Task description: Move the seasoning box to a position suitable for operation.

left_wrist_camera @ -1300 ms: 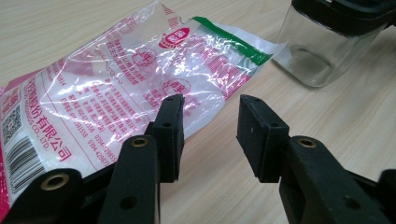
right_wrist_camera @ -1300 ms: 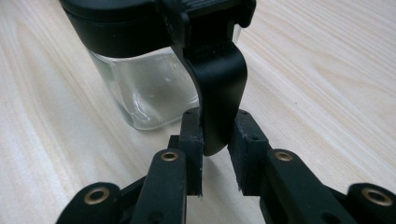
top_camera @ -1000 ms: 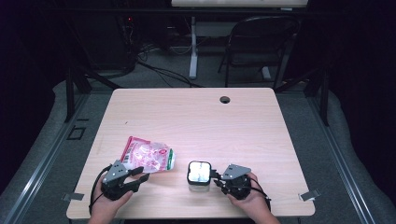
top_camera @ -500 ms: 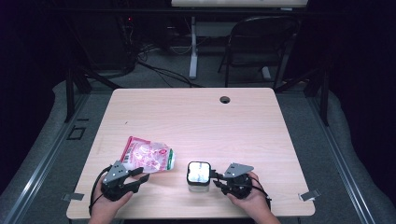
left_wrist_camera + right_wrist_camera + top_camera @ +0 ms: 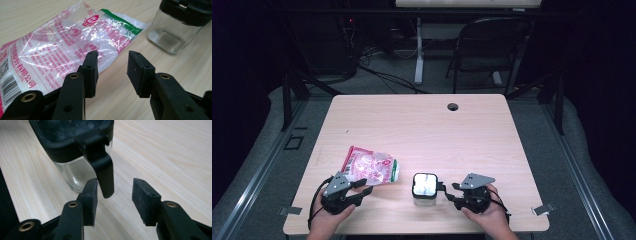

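On table (image 5: 422, 125), right gripper's (image 5: 114, 195) fingers just opened around jar latch (image 5: 103, 172).

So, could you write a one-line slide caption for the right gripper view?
Right gripper, jaws just opened, at the black latch of a clear jar.

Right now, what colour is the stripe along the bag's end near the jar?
Green, on the clear, pink-printed plastic bag; the left gripper view shows it best.

A dim lab or test room: a bare wooden bench (image 5: 422, 130), floor cables (image 5: 382, 75), a folding chair (image 5: 484, 45) at the far side.
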`<move>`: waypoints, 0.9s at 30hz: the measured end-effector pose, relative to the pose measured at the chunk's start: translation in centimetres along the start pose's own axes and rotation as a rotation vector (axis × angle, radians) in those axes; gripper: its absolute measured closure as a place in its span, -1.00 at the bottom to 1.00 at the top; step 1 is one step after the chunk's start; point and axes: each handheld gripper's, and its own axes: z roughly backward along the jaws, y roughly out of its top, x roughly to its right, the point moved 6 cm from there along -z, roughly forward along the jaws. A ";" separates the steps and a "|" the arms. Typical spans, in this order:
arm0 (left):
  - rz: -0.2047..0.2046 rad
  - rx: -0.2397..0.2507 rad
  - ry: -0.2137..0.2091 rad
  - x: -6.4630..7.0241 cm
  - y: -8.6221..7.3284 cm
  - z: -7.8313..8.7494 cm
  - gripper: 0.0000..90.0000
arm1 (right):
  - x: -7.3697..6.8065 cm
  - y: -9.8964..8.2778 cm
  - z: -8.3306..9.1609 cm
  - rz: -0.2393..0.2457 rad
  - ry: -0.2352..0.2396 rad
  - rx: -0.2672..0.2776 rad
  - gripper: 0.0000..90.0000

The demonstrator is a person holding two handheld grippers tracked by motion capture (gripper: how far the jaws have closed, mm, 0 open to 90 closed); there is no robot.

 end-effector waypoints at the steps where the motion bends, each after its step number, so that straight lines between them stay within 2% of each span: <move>1: 0.008 0.000 -0.017 0.1 0.1 0.1 0.42 | 0.0 0.2 0.2 -0.002 -0.003 0.004 0.25; 2: 0.026 -0.003 -0.028 0.2 0.2 0.1 0.45 | 0.0 0.3 0.5 0.003 -0.007 0.002 0.24; 6: 0.028 0.004 -0.034 0.4 0.6 0.3 0.48 | 0.1 0.9 1.4 -0.005 -0.019 0.016 0.31; 10: 0.014 0.007 -0.040 0.9 1.1 0.1 0.40 | -0.2 2.0 2.2 -0.039 -0.004 0.046 0.44; 13: -0.022 -0.006 -0.046 1.8 1.8 -0.3 0.38 | -0.6 3.2 2.8 -0.069 0.017 0.064 0.58; 14: -0.023 -0.006 -0.048 2.0 2.0 -0.4 0.38 | -0.7 3.4 2.8 -0.077 0.020 0.065 0.62; 19: -0.034 -0.022 -0.081 3.0 2.7 -1.0 0.41 | -1.4 4.5 2.5 -0.085 0.011 0.026 0.77; 24: -0.031 -0.029 -0.092 3.6 3.3 -1.5 0.46 | -1.9 5.0 1.3 -0.170 0.076 0.002 0.74; 27: -0.034 -0.034 -0.092 3.8 3.6 -1.8 0.47 | -1.5 5.3 1.0 -0.180 0.050 -0.009 0.76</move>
